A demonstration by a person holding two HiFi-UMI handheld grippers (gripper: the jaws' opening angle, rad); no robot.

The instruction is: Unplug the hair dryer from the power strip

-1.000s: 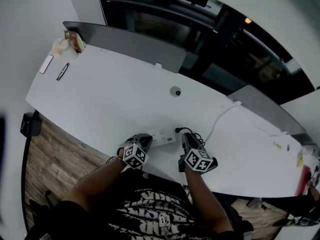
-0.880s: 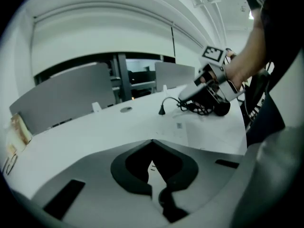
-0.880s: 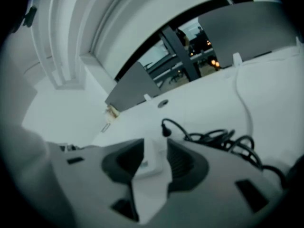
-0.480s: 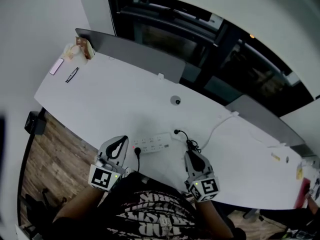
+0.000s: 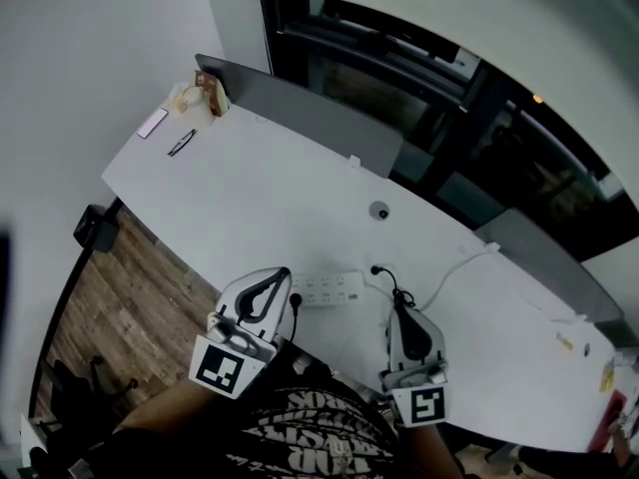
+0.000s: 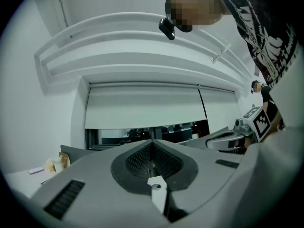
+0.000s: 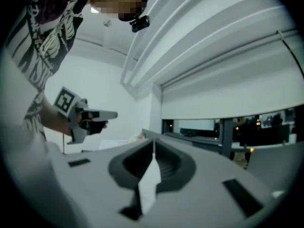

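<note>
The white power strip (image 5: 326,289) lies on the white table (image 5: 260,193), near its front edge. A black plug (image 5: 296,300) sits at the strip's left end. Another black plug (image 5: 376,268) lies just past the right end, and its black cord (image 5: 392,288) runs under my right gripper. No hair dryer body shows. My left gripper (image 5: 281,279) is held level above the strip's left end, jaws shut and empty (image 6: 152,142). My right gripper (image 5: 404,309) is held up right of the strip, its jaws closing to a touch with nothing between them (image 7: 153,142).
A white cable (image 5: 454,265) leads right from the strip. A round grommet (image 5: 378,211) sits mid-table. Far left lie glasses (image 5: 182,145), a white card (image 5: 153,123) and a brown packet (image 5: 208,95). Grey partitions (image 5: 310,118) line the back edge. A black box (image 5: 95,233) stands on the wooden floor.
Both grippers have risen from the table beside the strip and now point level. The left one left the strip's left end; the right one left the black cord.
</note>
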